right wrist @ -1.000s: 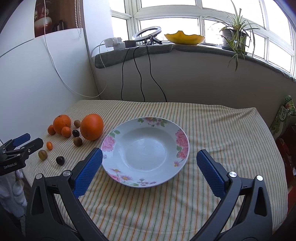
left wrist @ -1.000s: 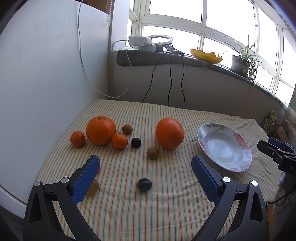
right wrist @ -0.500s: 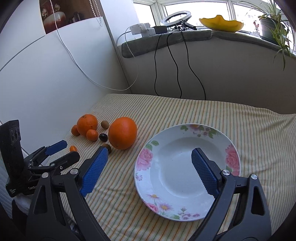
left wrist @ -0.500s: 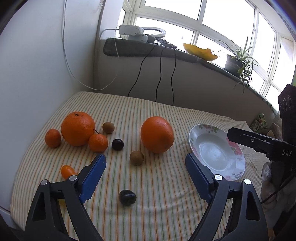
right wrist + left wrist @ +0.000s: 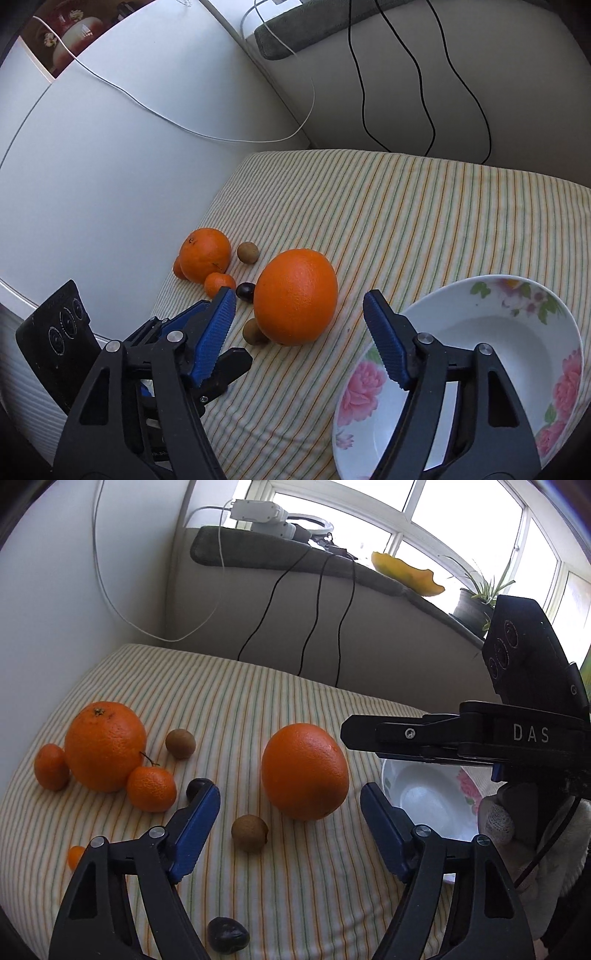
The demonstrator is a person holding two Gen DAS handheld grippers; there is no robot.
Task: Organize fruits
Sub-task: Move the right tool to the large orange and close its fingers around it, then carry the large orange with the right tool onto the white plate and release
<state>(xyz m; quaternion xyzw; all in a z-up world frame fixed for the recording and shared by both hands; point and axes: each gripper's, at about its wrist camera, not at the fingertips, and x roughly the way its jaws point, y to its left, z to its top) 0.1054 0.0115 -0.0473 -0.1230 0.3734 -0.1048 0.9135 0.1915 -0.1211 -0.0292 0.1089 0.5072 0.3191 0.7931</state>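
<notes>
Over on the left edge of the striped tablecloth [image 5: 258, 686] the white wall [image 5: 55, 609] crowds right up against the fruit, so there's little room on that side. Hard by it sits a small mandarin [image 5: 51, 766], touching the first big orange [image 5: 105, 746], and a stemmed mandarin [image 5: 151, 788] leans on that orange's front. Lower down, at the cloth's near-left edge, a tiny orange fruit [image 5: 75, 856] peeks from behind the left gripper [image 5: 290, 829], whose blue fingers stand wide apart with nothing between them but cloth.

Moving along: a brown fruit [image 5: 180, 743] just right of the first orange, a dark plum [image 5: 195, 786] half hidden by the left finger, a second brown fruit [image 5: 249, 832] in the open gap, and another dark plum [image 5: 227, 939] near the bottom edge. Then the second big orange [image 5: 295, 317], standing alone mid-cloth with bare stripes behind it and out to the back wall.

Right of that, the right gripper [image 5: 299, 341] is spread wide too, holding nothing, lined up on that second orange, its right finger over the rim of the flowered plate [image 5: 517, 332]. The plate has nothing in it and sits near the cloth's right side.

Count so far: two big oranges, two mandarins, one tiny orange fruit, two brown fruits, two dark plums, one plate. All the fruit is on the cloth.
</notes>
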